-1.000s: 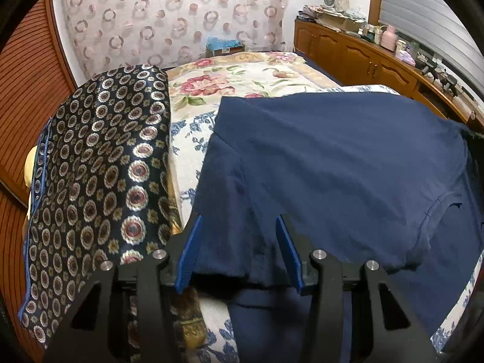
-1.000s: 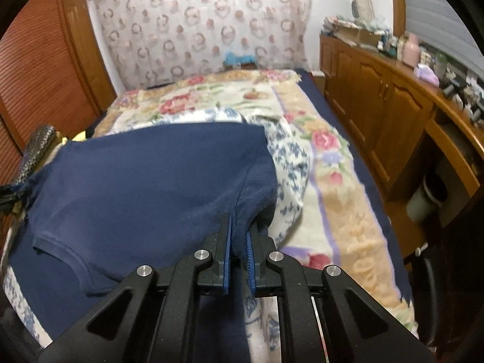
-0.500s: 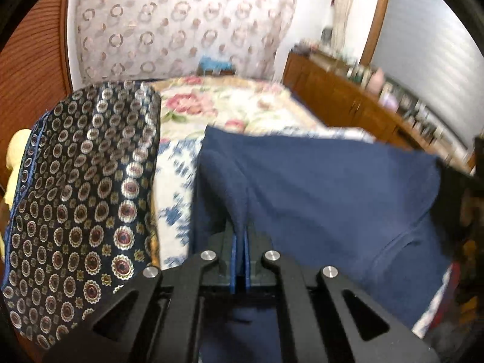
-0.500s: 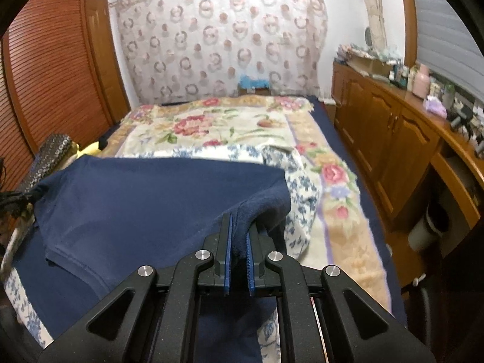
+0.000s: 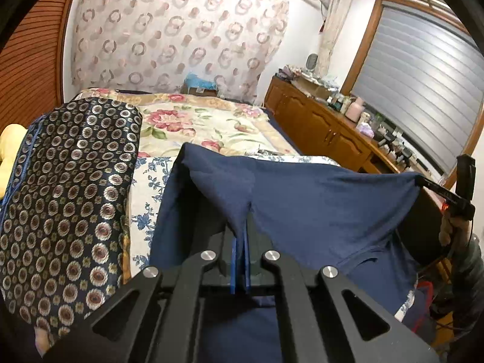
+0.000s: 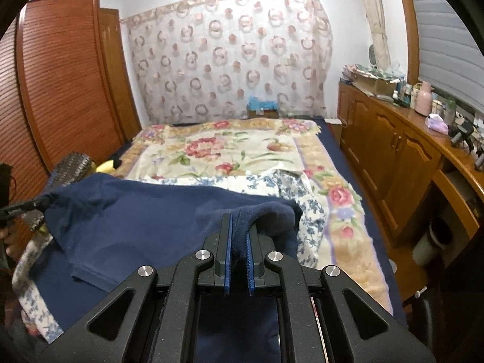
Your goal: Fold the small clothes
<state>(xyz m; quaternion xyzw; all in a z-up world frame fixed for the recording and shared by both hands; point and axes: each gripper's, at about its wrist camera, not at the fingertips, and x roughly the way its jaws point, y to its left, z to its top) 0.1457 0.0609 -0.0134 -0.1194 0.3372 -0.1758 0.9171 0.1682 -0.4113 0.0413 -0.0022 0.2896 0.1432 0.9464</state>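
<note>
The dark blue shirt [image 5: 317, 205] is lifted above the bed [image 6: 230, 148], its near edge stretched between the left tool [image 5: 240, 260] and the right tool [image 6: 237, 260], both pinching its cloth, so no fold looks finished and all folding remains.
</note>
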